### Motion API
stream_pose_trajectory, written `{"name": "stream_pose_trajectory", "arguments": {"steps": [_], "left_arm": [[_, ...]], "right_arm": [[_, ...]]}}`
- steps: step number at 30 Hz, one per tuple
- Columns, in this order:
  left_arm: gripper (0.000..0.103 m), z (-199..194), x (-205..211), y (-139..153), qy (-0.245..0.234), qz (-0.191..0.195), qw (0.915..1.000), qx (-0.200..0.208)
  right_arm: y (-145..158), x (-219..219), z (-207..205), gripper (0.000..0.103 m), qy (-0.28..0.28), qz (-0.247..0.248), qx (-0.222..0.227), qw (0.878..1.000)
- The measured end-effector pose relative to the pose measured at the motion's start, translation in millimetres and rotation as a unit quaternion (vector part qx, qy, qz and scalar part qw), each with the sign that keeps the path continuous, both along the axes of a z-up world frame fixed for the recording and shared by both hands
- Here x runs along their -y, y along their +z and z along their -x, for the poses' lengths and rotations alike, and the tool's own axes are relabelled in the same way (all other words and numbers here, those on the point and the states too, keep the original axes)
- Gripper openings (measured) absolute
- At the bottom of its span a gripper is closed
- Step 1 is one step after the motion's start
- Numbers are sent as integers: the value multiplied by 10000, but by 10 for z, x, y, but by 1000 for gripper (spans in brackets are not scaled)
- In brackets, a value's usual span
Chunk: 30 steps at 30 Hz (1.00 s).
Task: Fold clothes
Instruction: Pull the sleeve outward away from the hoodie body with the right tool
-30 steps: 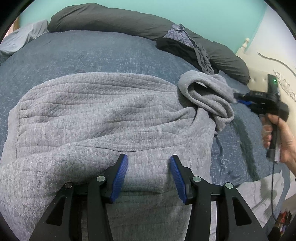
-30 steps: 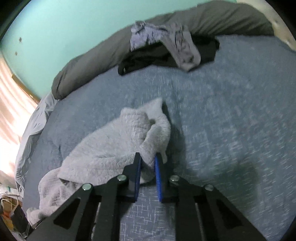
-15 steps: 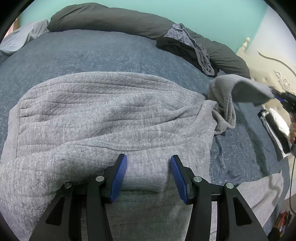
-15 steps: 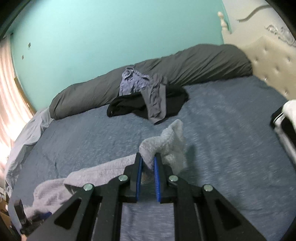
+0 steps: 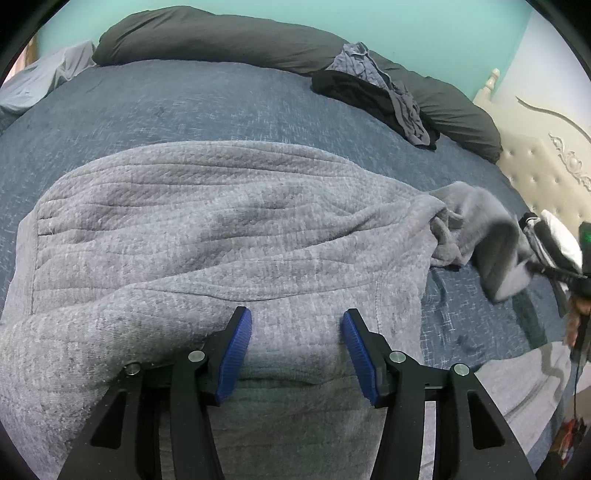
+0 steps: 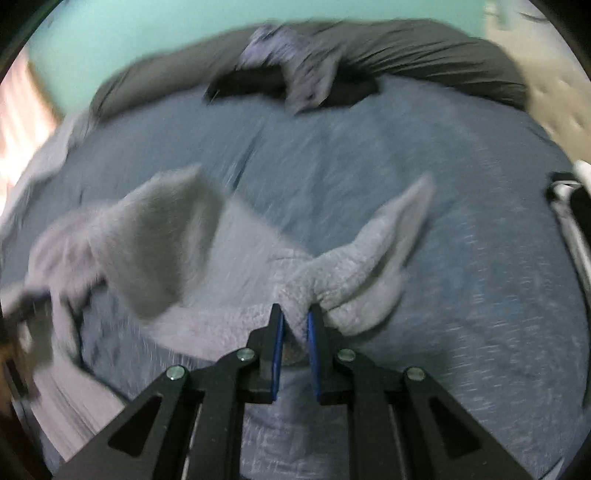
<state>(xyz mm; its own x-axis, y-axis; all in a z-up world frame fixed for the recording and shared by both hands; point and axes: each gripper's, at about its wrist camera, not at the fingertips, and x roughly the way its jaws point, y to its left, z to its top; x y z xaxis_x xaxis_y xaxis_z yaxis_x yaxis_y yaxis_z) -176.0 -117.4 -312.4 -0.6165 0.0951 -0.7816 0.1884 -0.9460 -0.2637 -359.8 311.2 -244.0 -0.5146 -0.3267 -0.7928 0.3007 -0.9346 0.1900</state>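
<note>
Grey knitted fabric fills the near part of the left wrist view: the sweatshirt [image 5: 207,236] lies spread over the blue bedspread [image 5: 192,103], and the left gripper [image 5: 296,334] hangs just above it with its blue-padded jaws wide apart, nothing between them. At the garment's right side a sleeve [image 5: 491,236] is drawn out toward the edge of the bed, its end meeting the right gripper [image 5: 554,273] at the frame's margin, with a hand [image 5: 576,317] just below. In the right wrist view, badly blurred, the right gripper [image 6: 294,325] has its jaws clenched on a bunch of that grey sleeve [image 6: 369,266], which fans out ahead of the fingers. Farther back on the bedspread [image 6: 369,147] sits a heap of dark clothes [image 5: 373,92] against a long charcoal bolster [image 5: 229,40], and beyond that the turquoise wall [image 5: 406,22]
</note>
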Motion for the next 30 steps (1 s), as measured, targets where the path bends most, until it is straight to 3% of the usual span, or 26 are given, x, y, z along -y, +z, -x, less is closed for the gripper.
{"name": "stream_pose_trajectory", "arguments": {"steps": [3,6,11,16,18,21,22,28,29,30], "left_arm": [[57,0,-10,0,-17,27,10000,11],[57,1,-3,3,-29,25,10000,10],[57,2,-8,1,-28,24,10000,11],[57,-3,-9,2,-41,25,10000,8],[57,-1,-11,1,-43,32,10000,13],[57,6,-15,-5,-47,47,10000,24],[57,7,-18,-6,-52,60,10000,29],[58,13,-29,-11,-71,87,9999,41],[58,13,-27,-11,-75,82,9999,39],[58,13,-24,-16,-75,68,9999,40]], "right_arm": [[-139,100,-16,20,257,63,185,9995],[-237,155,-27,37,443,169,313,9984],[-7,-242,40,40,-173,652,-13,9977],[-22,-594,265,40,-1278,708,69,9893],[-33,-597,347,41,-1381,778,81,9873],[-40,-540,482,61,-1364,945,118,9861],[-56,-517,530,62,-1308,1002,228,9861],[-208,-130,682,61,-1105,-184,479,9926],[-225,-97,688,55,-1111,-344,480,9921],[-218,-107,678,35,-1143,-404,438,9917]]}}
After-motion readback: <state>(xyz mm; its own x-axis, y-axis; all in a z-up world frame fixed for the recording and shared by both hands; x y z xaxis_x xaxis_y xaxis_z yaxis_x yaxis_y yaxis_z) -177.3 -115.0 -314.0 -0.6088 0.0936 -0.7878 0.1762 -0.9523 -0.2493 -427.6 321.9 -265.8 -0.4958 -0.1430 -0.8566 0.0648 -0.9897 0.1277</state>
